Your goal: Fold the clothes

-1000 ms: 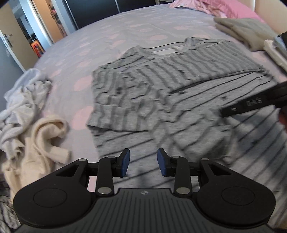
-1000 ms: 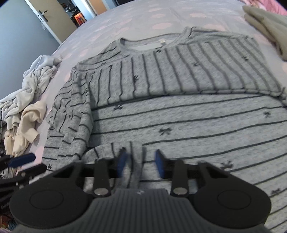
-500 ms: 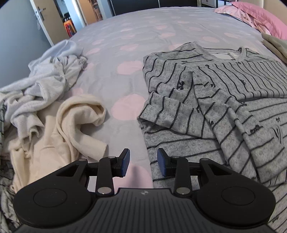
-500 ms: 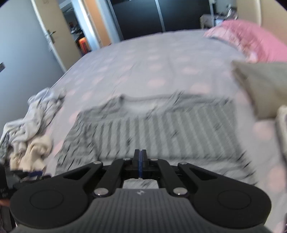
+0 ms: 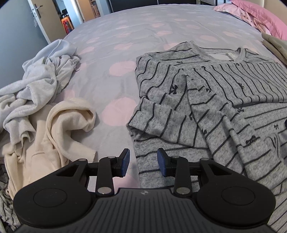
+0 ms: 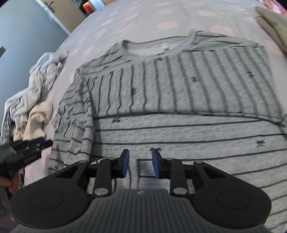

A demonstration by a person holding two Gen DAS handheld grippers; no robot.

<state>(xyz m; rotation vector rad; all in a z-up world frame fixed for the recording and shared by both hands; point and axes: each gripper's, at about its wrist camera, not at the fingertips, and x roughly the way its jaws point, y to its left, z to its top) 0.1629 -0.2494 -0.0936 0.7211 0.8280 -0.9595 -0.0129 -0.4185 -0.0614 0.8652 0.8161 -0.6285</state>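
Observation:
A grey sweater with dark stripes and small bows (image 5: pixel 211 100) (image 6: pixel 179 100) lies on the bed, both sleeves folded in over its body. My left gripper (image 5: pixel 142 161) hovers open over the sweater's lower left edge, nothing between its blue pads. My right gripper (image 6: pixel 140 163) stands above the lower middle of the sweater, its jaws opening, and the cloth lies below them without being pinched. The left gripper (image 6: pixel 34 143) also shows at the far left of the right wrist view, held by a hand.
A heap of white and cream clothes (image 5: pixel 41 100) (image 6: pixel 30 105) lies left of the sweater. The bedsheet (image 5: pixel 125 35) is lilac with pink dots. Pink pillows (image 5: pixel 260 16) and a folded olive garment (image 6: pixel 272 26) sit at the far right. A door (image 5: pixel 46 19) stands beyond the bed.
My right gripper shut, lifted, then came back down over the sweater with its jaws parted. The left gripper swung left to the sweater's left edge, bringing the clothes heap into view.

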